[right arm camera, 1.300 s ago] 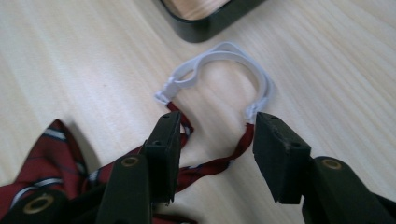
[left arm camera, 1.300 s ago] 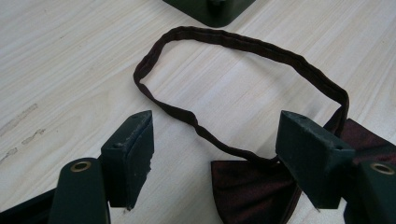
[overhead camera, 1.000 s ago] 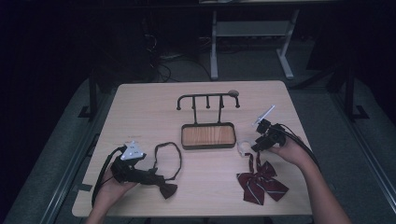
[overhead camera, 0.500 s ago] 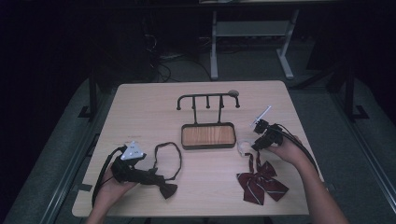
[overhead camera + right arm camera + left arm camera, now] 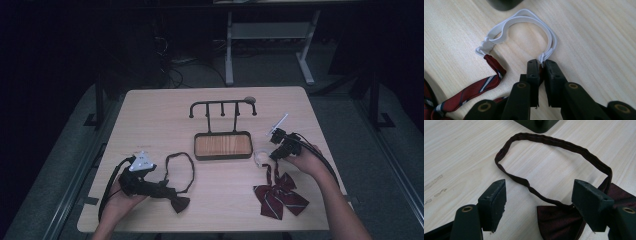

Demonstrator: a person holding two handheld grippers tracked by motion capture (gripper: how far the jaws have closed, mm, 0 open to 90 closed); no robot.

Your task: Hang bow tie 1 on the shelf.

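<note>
Right gripper (image 5: 542,65) just closed on white elastic loop (image 5: 524,18)

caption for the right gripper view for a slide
Right gripper jaws, just closed, pinch the white elastic loop of a red striped bow tie on the wooden table.

dark bow tie (image 5: 559,222) | cut by edge | knot perhaps hidden

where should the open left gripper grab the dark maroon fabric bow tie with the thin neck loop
On the thin strap of the dark maroon fabric bow tie, just above the knot. The open left gripper already straddles that stretch, so coming straight down from above should work: the strap is narrow and lies flat on the light wooden table, while the bow looks wider and floppier.
</note>
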